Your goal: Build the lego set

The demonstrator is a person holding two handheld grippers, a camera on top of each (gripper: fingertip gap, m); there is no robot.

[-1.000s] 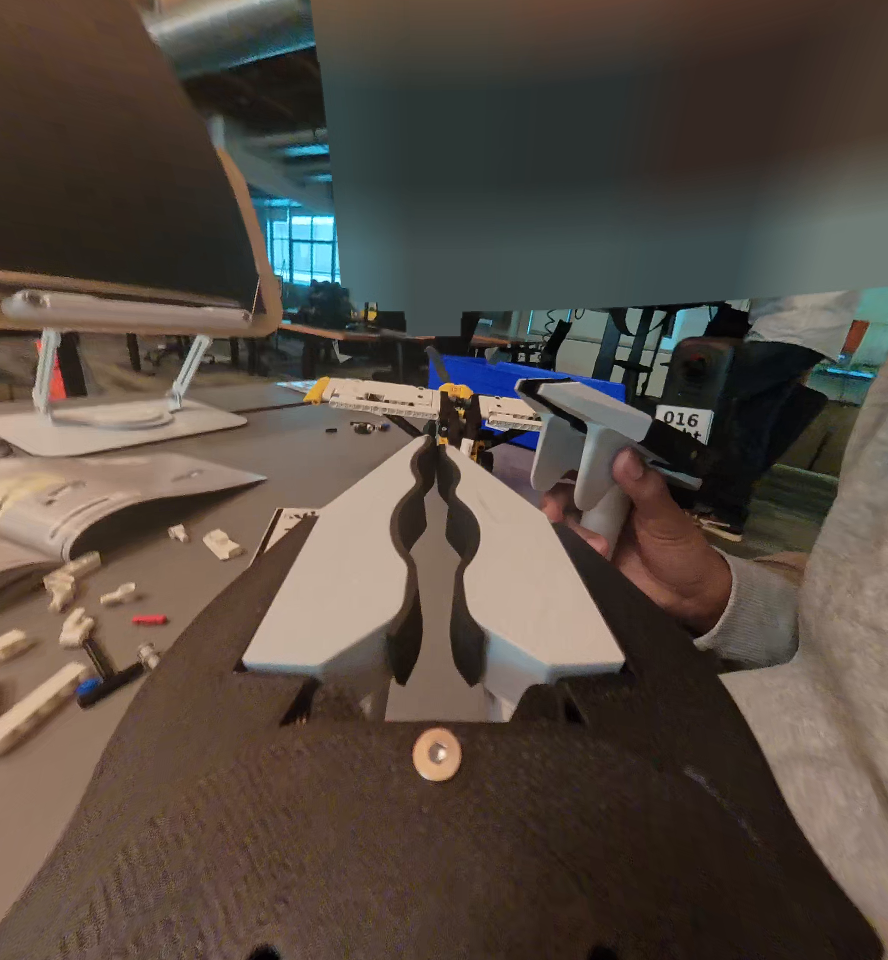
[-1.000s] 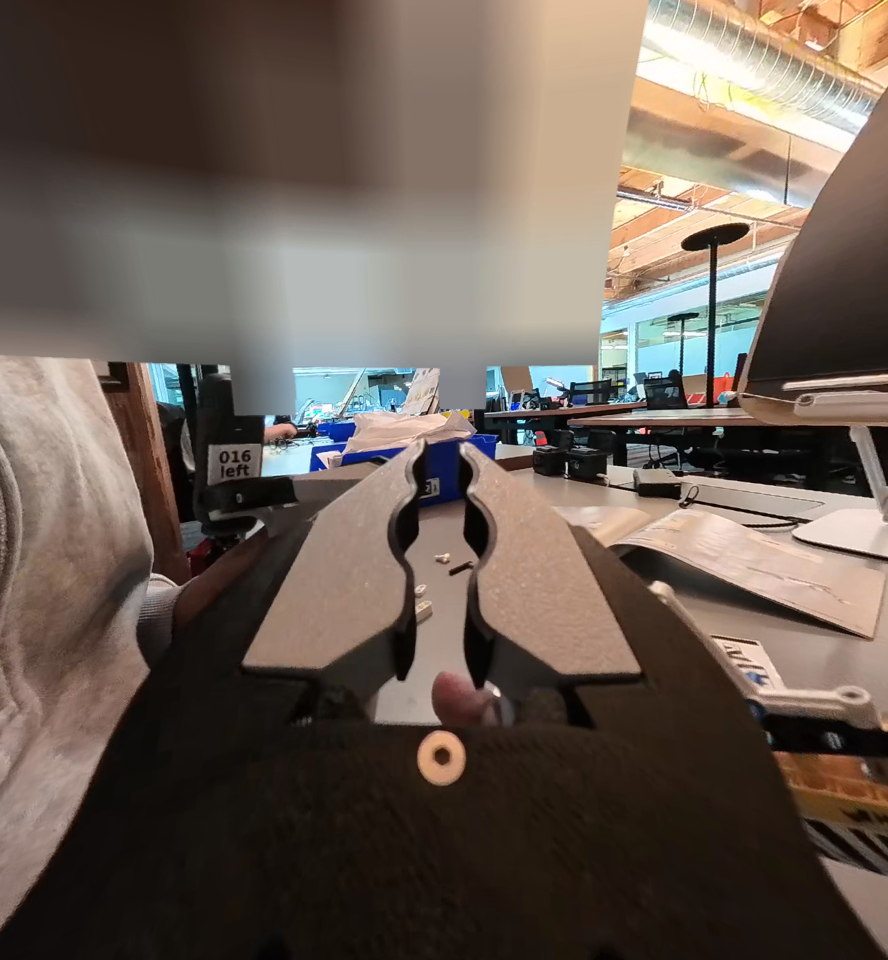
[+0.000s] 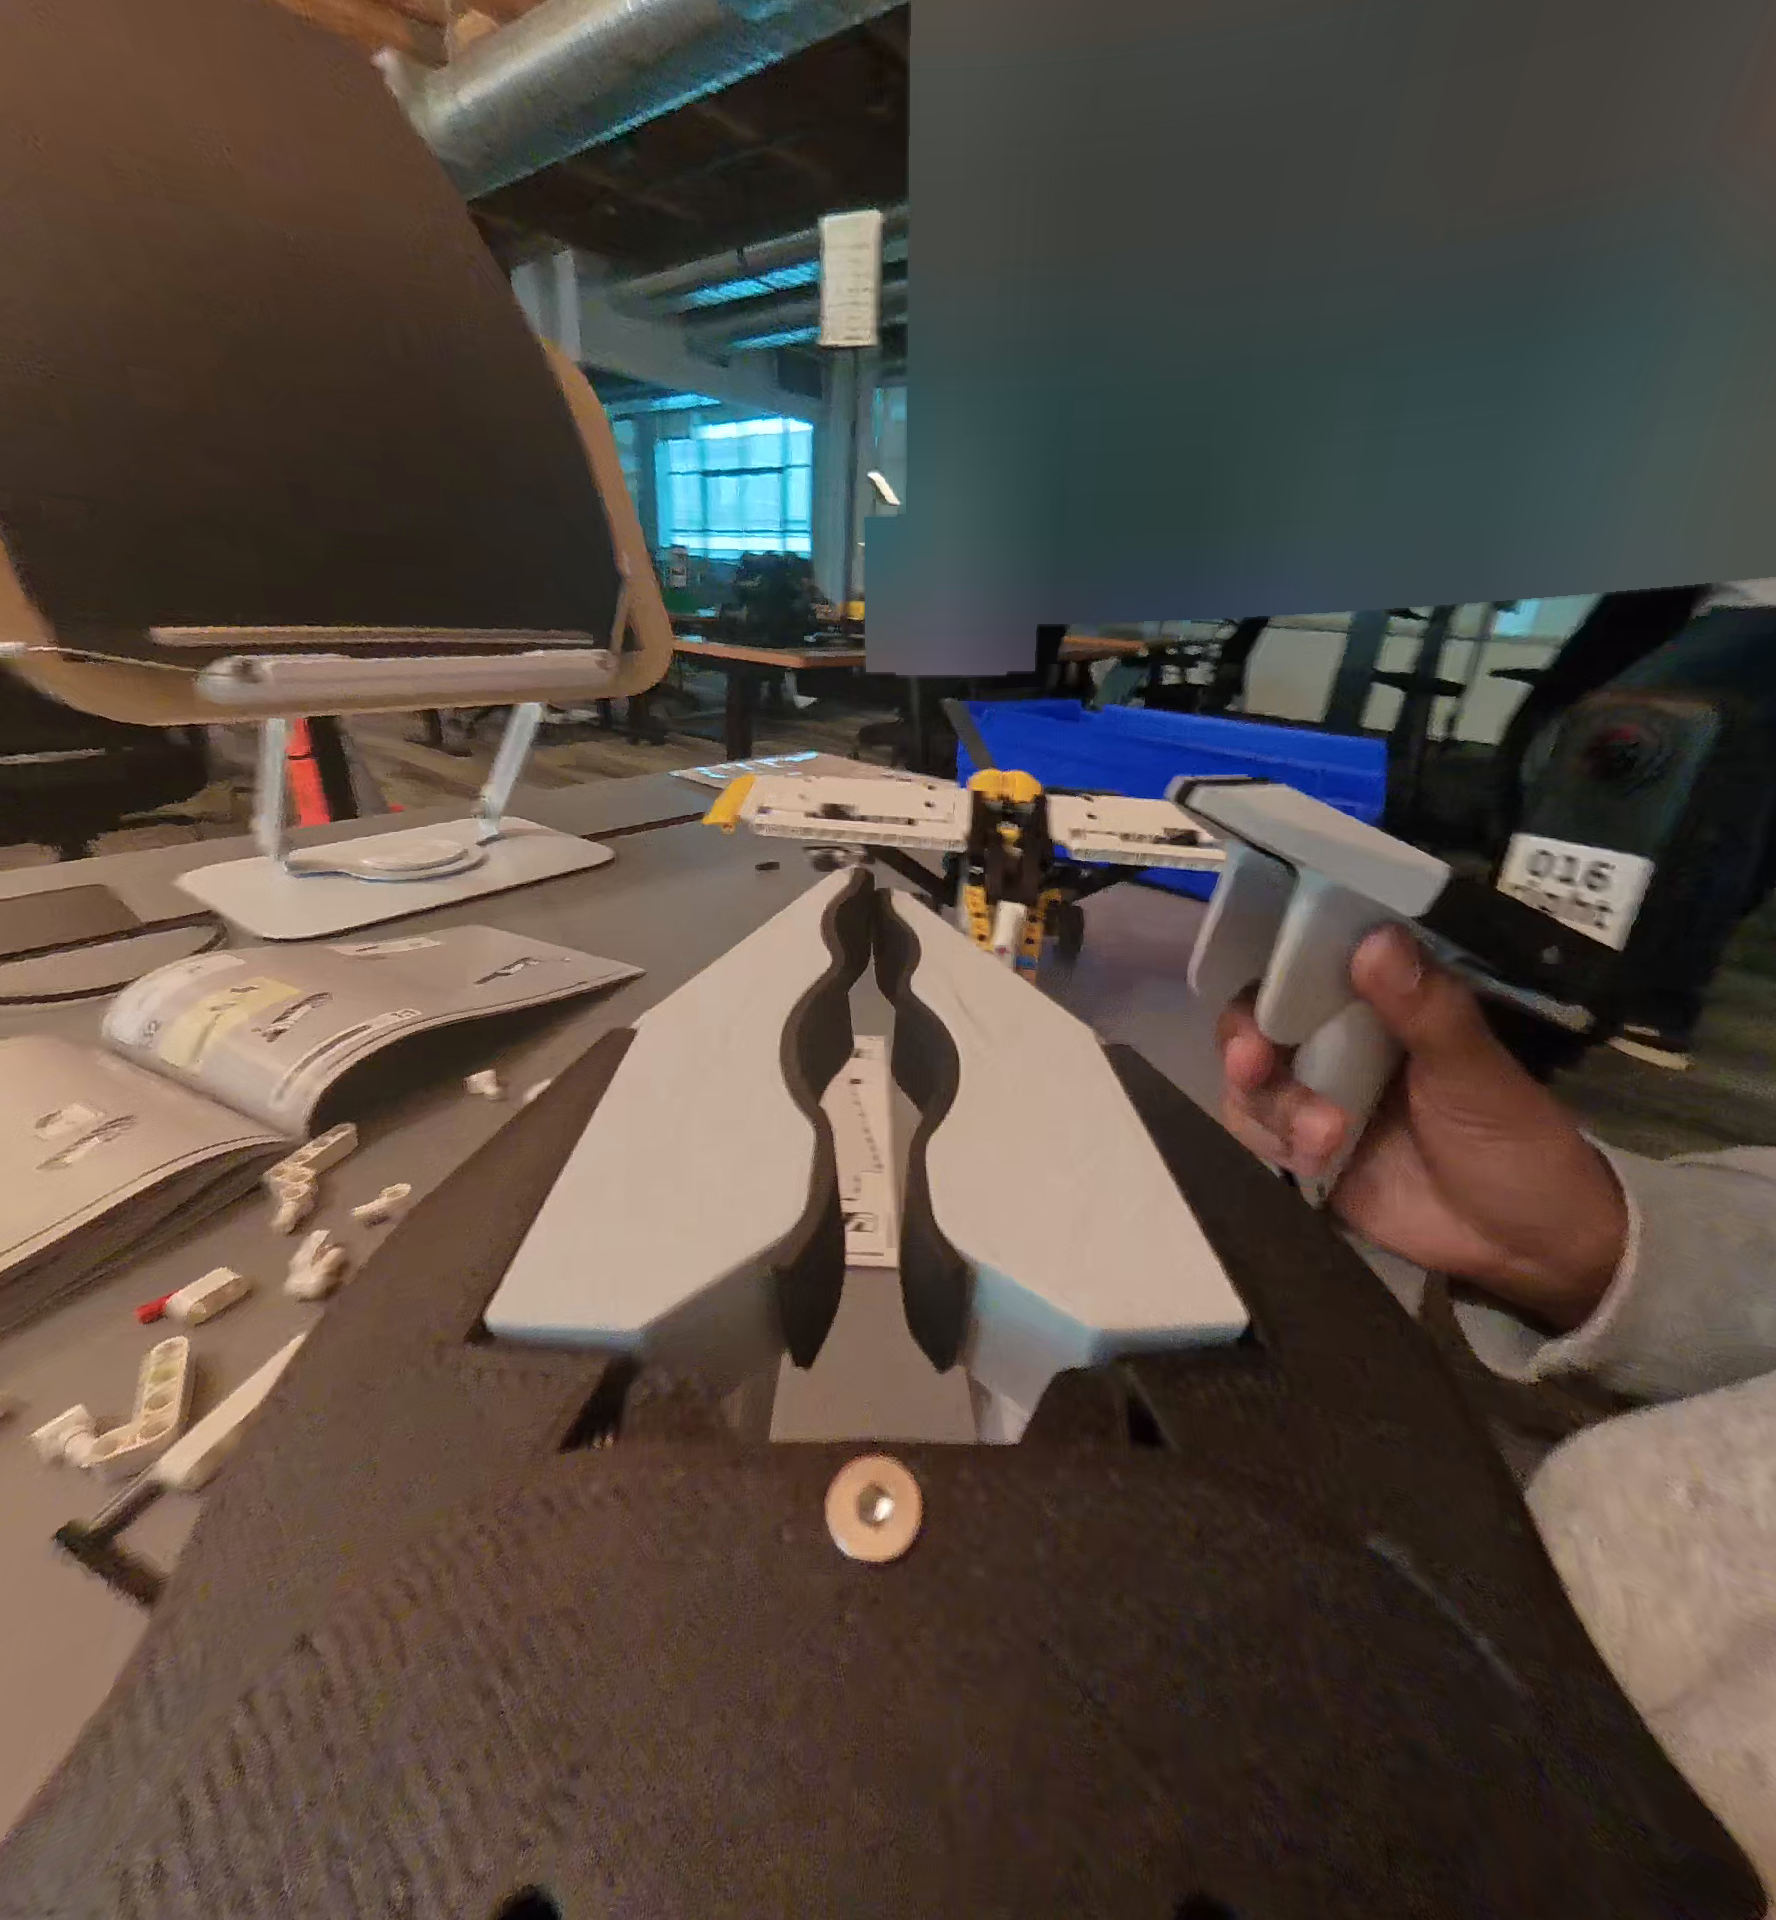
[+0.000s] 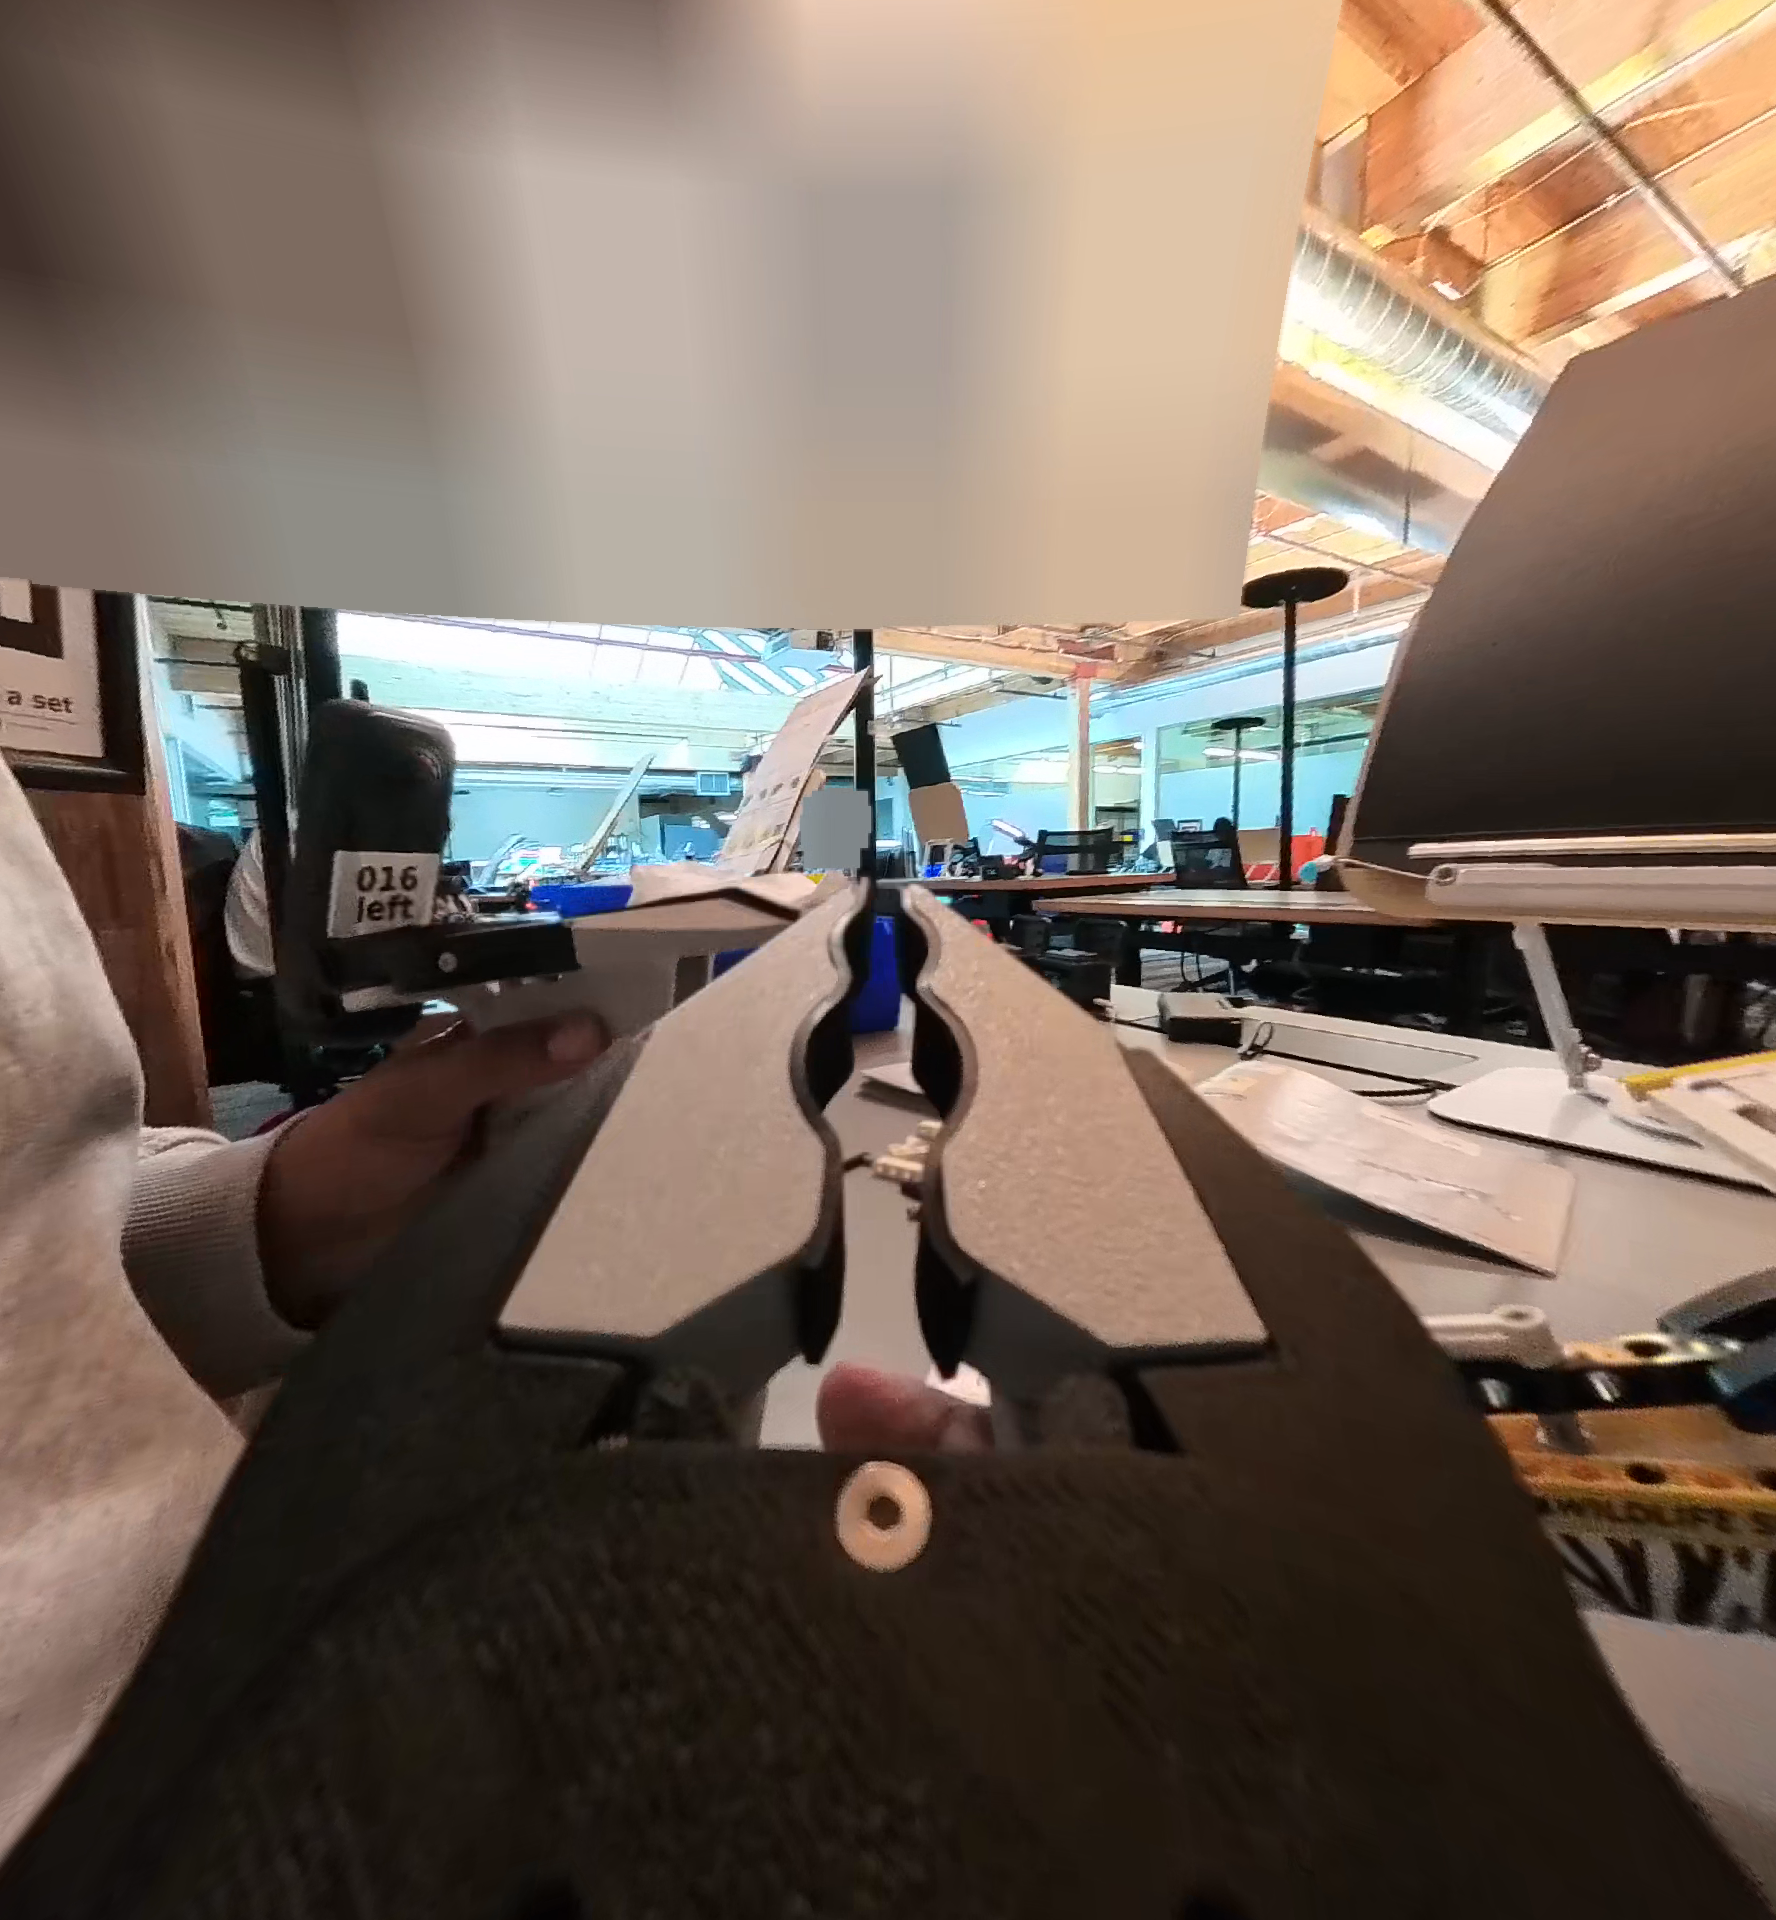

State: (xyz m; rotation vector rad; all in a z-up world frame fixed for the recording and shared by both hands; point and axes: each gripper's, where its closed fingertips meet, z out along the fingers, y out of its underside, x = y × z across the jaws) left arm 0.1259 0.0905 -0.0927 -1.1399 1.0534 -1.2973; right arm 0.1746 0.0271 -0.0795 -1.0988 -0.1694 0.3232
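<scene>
Over the surface (image 3: 676,914) I'd lifted both grippers and swung them a bit. Left fingers (image 3: 830,1039) and right fingers (image 4: 1029,1101) were nearly closed, empty, so the plane model (image 3: 998,842) probably still awaited its next piece.

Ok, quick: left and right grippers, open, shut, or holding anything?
Left gripper: shut, grey fingers meeting at the tips, holding nothing.
Right gripper: shut, empty.

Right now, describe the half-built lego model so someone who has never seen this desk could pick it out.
Start at the blue bin at the desk's far edge. Directly in front of it stands the lego model. Unlike the small loose pieces near the open booklet, it is assembled: long white wings spread from a yellow-and-black middle.
</scene>
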